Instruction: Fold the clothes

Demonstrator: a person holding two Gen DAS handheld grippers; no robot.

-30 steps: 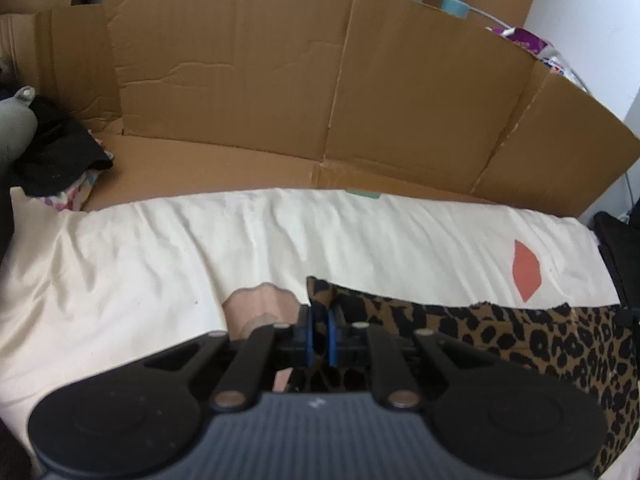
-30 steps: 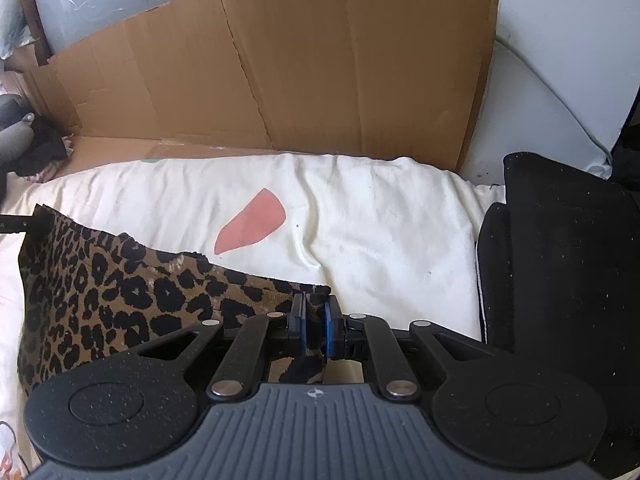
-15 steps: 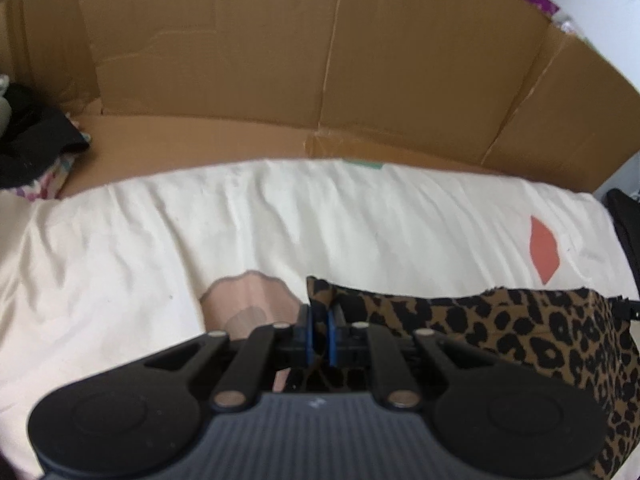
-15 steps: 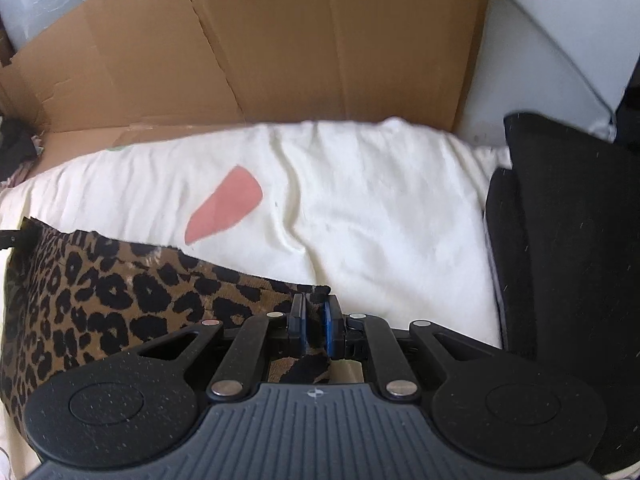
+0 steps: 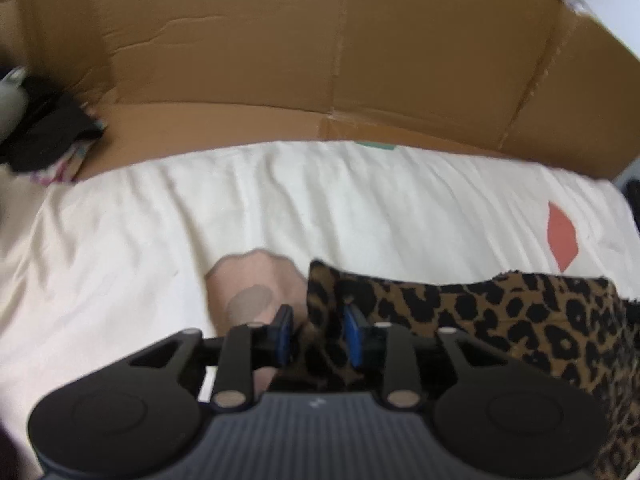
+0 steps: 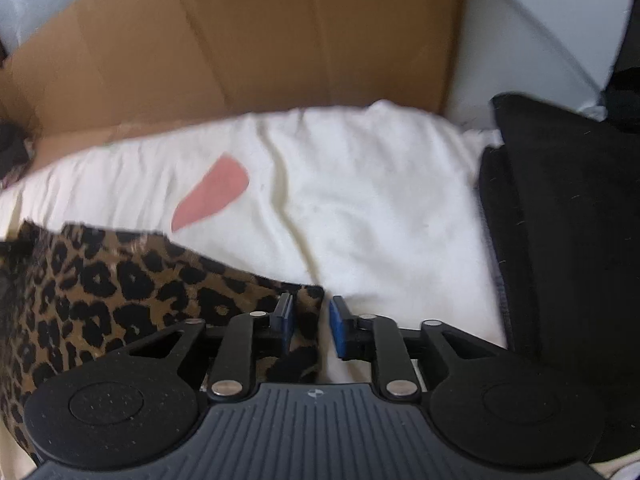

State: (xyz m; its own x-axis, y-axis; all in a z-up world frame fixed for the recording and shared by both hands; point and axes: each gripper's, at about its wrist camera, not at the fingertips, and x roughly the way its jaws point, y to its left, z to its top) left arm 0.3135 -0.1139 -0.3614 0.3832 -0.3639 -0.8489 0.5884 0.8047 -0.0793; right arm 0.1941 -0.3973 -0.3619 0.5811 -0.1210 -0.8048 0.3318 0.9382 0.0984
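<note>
Leopard garment spread on the cream sheet — both corners released.
The cream sheet (image 5: 360, 208) carries the leopard-print garment (image 6: 120, 288) along its near edge; left hand-held gripper (image 5: 317, 334) and right hand-held gripper (image 6: 310, 326) stand spread — each straddling a garment corner.

Brown-and-black leopard-print garment (image 5: 500, 312), cream sheet (image 5: 280, 208) with coral patch (image 6: 212, 196), brown cardboard (image 5: 280, 40).

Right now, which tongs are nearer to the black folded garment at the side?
Right. The right tongs stand open at the leopard cloth corner, close beside the black folded garment. The left tongs are open at the cloth's opposite corner.
</note>
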